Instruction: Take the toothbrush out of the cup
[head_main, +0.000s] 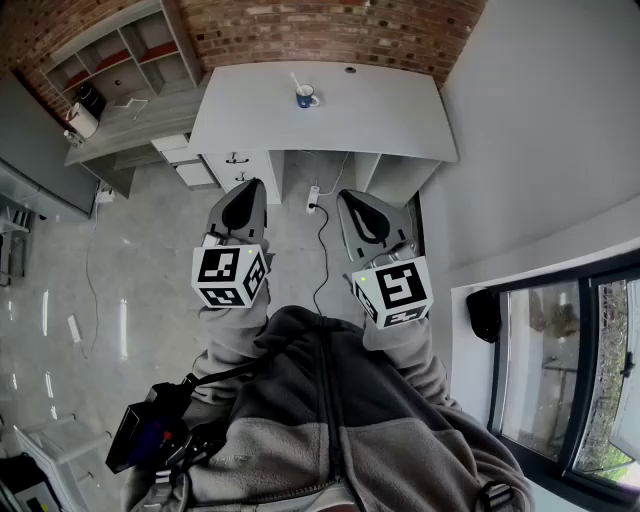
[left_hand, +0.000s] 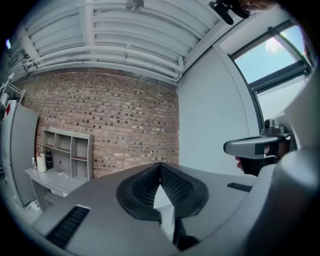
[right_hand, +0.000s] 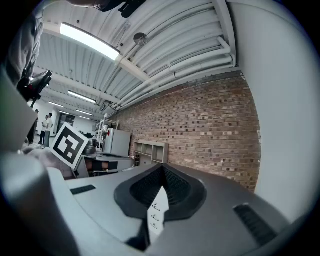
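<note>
– Brick wall (head_main: 330, 30) at the far end, rough red-brown courses. What stands against it?
– The table (head_main: 400, 125): smooth, white, rectangular. Toward its far edge sits a small round blue cup (head_main: 306, 97) with a handle. The toothbrush (head_main: 295, 81) stands inside it, a thin pale stick whose top leans left.
– And round about?
– A grey open shelf (head_main: 120, 60) at the far left, a polished grey concrete floor (head_main: 130, 270), and a dark cable (head_main: 322, 255) snaking over it from under the table.
– Where are the grippers?
– Both near, held close against a grey fleece jacket (head_main: 330, 420), well apart from the table. The left gripper (head_main: 250, 185) is matte grey plastic tapering to a point, with a black-and-white marker cube (head_main: 230, 277) at its near end.
– Its fingers?
– The fingers (left_hand: 100, 210) are pressed together. The black ribbed pads (left_hand: 175, 187) meet at the tip, with nothing between them.
– The other one?
– The right gripper (head_main: 350, 197) has the same build. In its own view its fingers are likewise closed tip to tip and hold nothing.
</note>
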